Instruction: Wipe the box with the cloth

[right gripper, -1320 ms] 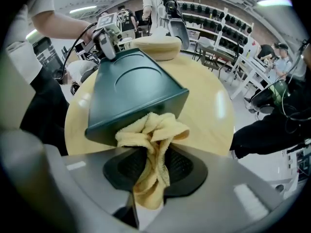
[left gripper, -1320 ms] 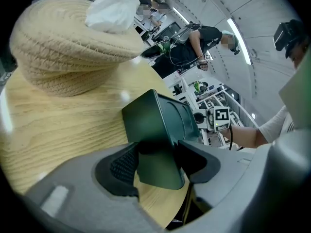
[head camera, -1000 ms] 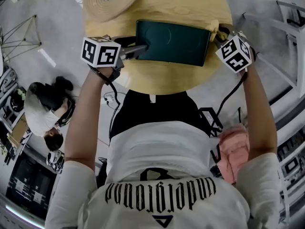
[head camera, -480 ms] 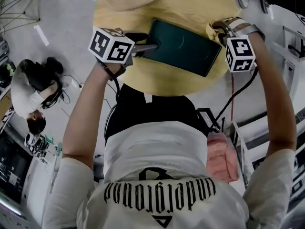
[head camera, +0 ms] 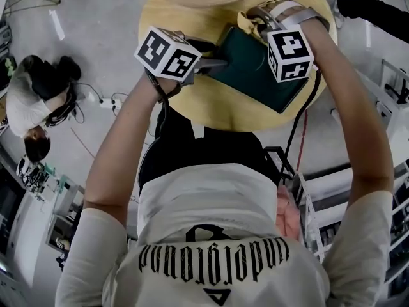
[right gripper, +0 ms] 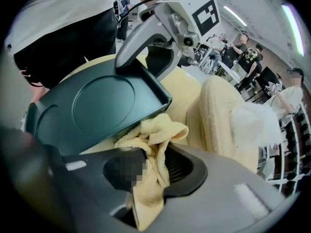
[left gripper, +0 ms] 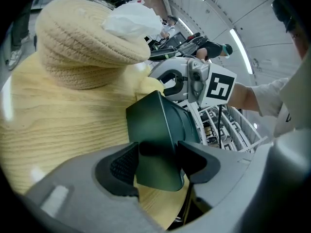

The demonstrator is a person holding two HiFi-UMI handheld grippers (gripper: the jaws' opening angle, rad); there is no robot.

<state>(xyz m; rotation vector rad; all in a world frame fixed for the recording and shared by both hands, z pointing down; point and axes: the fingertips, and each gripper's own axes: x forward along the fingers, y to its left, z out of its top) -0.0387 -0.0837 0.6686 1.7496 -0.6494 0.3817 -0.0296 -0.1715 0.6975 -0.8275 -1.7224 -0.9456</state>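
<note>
Dark green flat box (head camera: pixel 252 62) clamped at one end in left gripper (left gripper: pixel 158 164). Right gripper (right gripper: pixel 148 171) pinches crumpled yellow cloth (right gripper: pixel 155 132) at box edge. Wipe looks barely begun, with the faces left to do.

White short-sleeved T-shirt (head camera: pixel 217 203), black gothic lettering (head camera: pixel 214 258)
</note>
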